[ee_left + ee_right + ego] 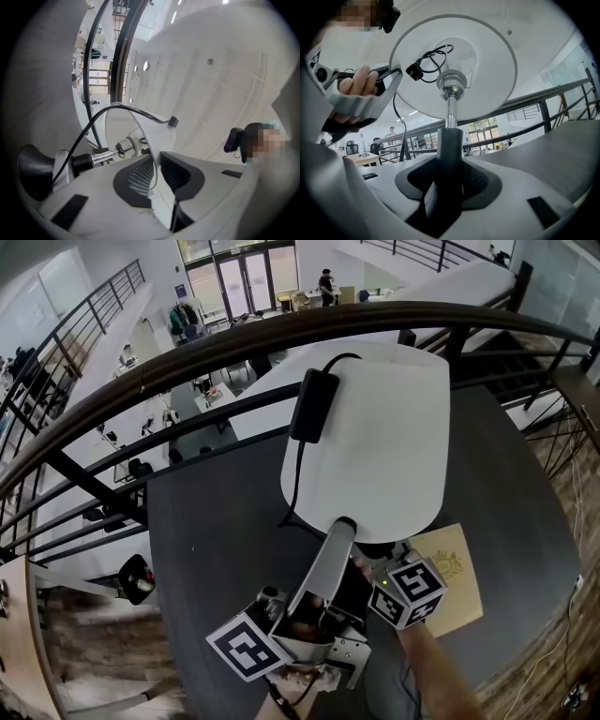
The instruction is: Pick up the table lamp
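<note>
Over grey table (216,521): white dome shade (375,446), chrome stem (449,110).

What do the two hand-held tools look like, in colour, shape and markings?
Both are light grey moulded plastic. The left tool has broad jaws lined with dark grey ribbed pads; the right tool looks the same. Each carries a white cube with black square markers, plain in the head view. The forearm behind the right tool is bare of any sleeve.

The left gripper (157,161) clamps the thin white rim of the lampshade (157,136), a black cable (150,117) arcing past the chrome stem (105,157).
</note>
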Available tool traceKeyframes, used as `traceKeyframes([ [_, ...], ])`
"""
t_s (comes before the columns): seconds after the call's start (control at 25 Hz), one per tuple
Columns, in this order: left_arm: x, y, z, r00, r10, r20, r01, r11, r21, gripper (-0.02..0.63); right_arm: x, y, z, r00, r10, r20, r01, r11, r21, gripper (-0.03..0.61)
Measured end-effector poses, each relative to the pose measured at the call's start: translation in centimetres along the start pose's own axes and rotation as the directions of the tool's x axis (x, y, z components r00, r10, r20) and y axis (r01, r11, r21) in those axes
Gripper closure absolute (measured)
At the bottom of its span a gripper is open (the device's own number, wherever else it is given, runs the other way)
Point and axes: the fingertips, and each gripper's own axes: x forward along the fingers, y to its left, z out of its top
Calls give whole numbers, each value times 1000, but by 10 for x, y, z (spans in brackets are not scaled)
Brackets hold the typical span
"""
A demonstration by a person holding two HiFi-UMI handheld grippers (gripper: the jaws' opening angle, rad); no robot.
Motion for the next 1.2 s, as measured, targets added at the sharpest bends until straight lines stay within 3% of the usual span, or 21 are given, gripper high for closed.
traceKeyframes([
  [1.2, -5, -107, -7, 997, -77, -30, 78, 996, 32, 534, -56, 54, 73, 999, -33, 27, 34, 999, -34, 407],
])
